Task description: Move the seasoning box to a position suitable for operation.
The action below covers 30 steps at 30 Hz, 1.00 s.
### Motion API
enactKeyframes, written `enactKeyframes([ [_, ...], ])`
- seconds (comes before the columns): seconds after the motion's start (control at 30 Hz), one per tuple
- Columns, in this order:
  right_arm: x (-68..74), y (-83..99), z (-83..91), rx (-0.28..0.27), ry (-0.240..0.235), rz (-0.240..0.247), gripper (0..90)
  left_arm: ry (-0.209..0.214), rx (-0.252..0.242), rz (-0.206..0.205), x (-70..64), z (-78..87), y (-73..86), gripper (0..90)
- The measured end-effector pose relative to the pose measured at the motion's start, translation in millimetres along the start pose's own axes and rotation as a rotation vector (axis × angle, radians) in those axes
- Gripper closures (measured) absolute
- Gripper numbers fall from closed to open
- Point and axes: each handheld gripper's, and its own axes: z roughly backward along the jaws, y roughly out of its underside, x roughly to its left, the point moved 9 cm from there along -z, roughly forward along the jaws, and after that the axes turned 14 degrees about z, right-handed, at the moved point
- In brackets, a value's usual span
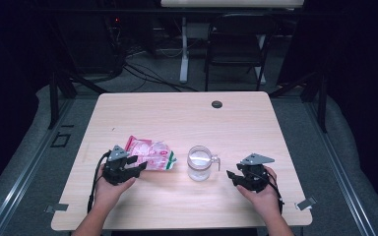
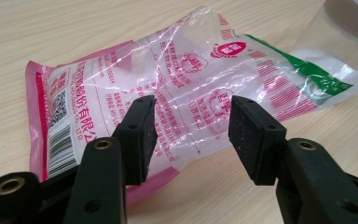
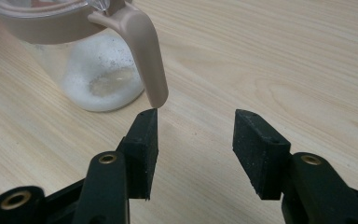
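1. Pale wood is the counter (image 1: 256,123) under everything; your work sits on its near half, with the far half bare apart from a small dark grommet (image 1: 217,104) near the back edge.

2. The pink and clear plastic bag (image 1: 150,153) lies flat left of centre, its green-edged end pointing toward the jar. In the left gripper view the bag (image 2: 168,107) looks crumpled and partly see-through, with a barcode at one end.

3. The clear jar (image 1: 199,163) stands upright at the middle of the near half, just beside the bag but apart from it. It has a beige lid and handle, and white powder or grains at the bottom (image 3: 98,79).

4. Your left gripper (image 1: 124,166) sits at the near end of the bag. Its jaws stand wide apart on either side of the bag's middle and are not pinching it, so nothing is held.

5. Your right gripper (image 1: 246,176) rests to the right of the jar, jaws spread and empty. The handle's lower tip (image 3: 156,95) hangs just above its left jaw; I cannot tell whether they touch.

6. The step in hand looks like the approach: both grippers are lined up but neither has gripped.

7. Next, I'd judge, you need to close the left gripper on the bag where the plastic bunches, and bring the right gripper forward so the handle falls between its jaws before squeezing.
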Motion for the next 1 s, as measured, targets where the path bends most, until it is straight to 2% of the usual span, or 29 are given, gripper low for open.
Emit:
enactKeyframes([
  [0.23,3.6,-4.5,-4.8,-0.011,-0.010,0.013,50.2,0.001,0.006,-0.001,-1.9,4.0,2.9,51.2],
  [0.27,6.6,-6.6,-6.4,-0.016,-0.019,0.023,50.3,0.004,-0.014,0.004,-2.9,5.5,3.0,51.2],
  [0.33,8.4,-8.5,-7.5,-0.019,-0.017,0.035,50.6,0.016,-0.015,0.023,-3.3,6.9,3.4,51.2],
  [0.53,9.6,-15.3,-12.5,-0.037,-0.023,0.032,52.0,0.001,-0.026,0.017,-2.2,13.2,7.1,51.2],
  [0.7,12.3,-19.8,-19.4,-0.031,-0.030,0.040,54.2,-0.011,-0.043,0.026,0.9,21.9,10.7,51.1],
  [0.73,14.2,-22.2,-23.4,-0.024,-0.028,0.070,58.6,-0.017,-0.050,0.033,2.5,24.8,11.4,51.2],
  [0.77,14.2,-22.2,-23.4,-0.024,-0.028,0.070,58.6,-0.017,-0.050,0.033,2.5,24.8,11.4,51.1],
  [0.87,19.6,-24.6,-34.1,0.003,-0.039,0.110,63.5,-0.022,-0.056,0.038,3.4,27.8,13.1,51.0],
  [0.93,20.5,-24.6,-39.5,0.019,-0.029,0.127,65.0,-0.026,-0.055,0.034,2.3,28.9,14.9,51.0],
  [1.0,20.9,-24.9,-43.3,0.029,-0.027,0.121,66.0,-0.029,-0.053,0.021,1.6,30.2,16.0,51.0],
])
